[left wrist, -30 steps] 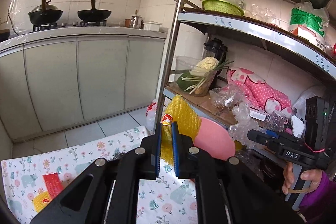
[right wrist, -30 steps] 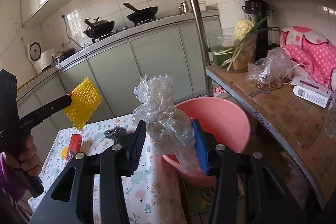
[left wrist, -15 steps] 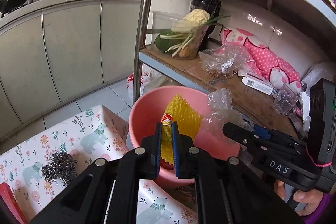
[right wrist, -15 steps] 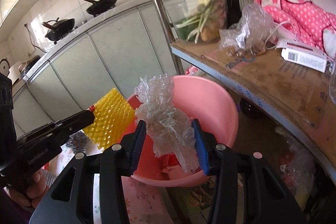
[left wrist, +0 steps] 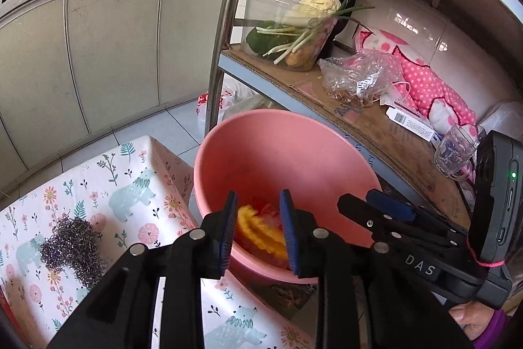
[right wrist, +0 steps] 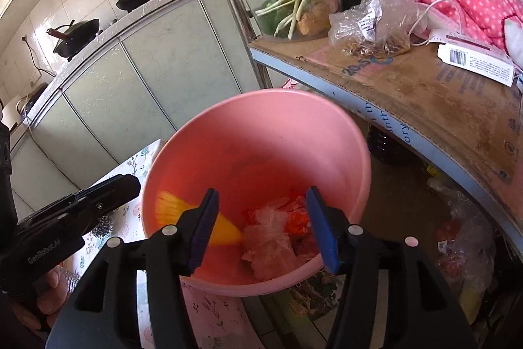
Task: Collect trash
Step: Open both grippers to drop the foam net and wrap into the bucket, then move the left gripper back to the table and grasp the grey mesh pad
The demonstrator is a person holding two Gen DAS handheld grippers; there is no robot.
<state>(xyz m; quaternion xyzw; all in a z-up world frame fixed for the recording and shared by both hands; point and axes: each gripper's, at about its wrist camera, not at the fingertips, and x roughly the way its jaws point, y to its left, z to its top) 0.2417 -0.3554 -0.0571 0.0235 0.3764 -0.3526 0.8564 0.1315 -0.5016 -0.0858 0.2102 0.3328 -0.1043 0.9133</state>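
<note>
You are working beside the metal shelf rack [left wrist: 376,120], whose cardboard-lined lower shelf carries a clear tub of greens, a crinkled plastic bag and a pink spotted cloth. Take the pink basin [left wrist: 284,152] as your landmark: it sits just below the front edge of that shelf, and the table with the floral cloth [left wrist: 124,185] touches its left side. On that cloth, left of the basin, lies a steel wool scourer [left wrist: 73,247].

Your right gripper [right wrist: 266,224] hangs over the near rim of the basin, aimed down into it. Its jaws have just been opening and now stand wide apart with nothing pressed between the pads. The clear plastic wrap [right wrist: 268,244] lies loose on the basin floor below them, resting against red scraps [right wrist: 295,218].

Your left gripper [left wrist: 258,228] also points down into the basin from the near side, a little to the left of the right one. Its jaws have just been opening too; they stand moderately apart and grip nothing. The yellow foam net [left wrist: 258,231] shows blurred below the gap, inside the basin and clear of both pads; in the right wrist view it lies against the basin's left inner wall [right wrist: 196,218].

Both pieces of trash are inside the basin.
</note>
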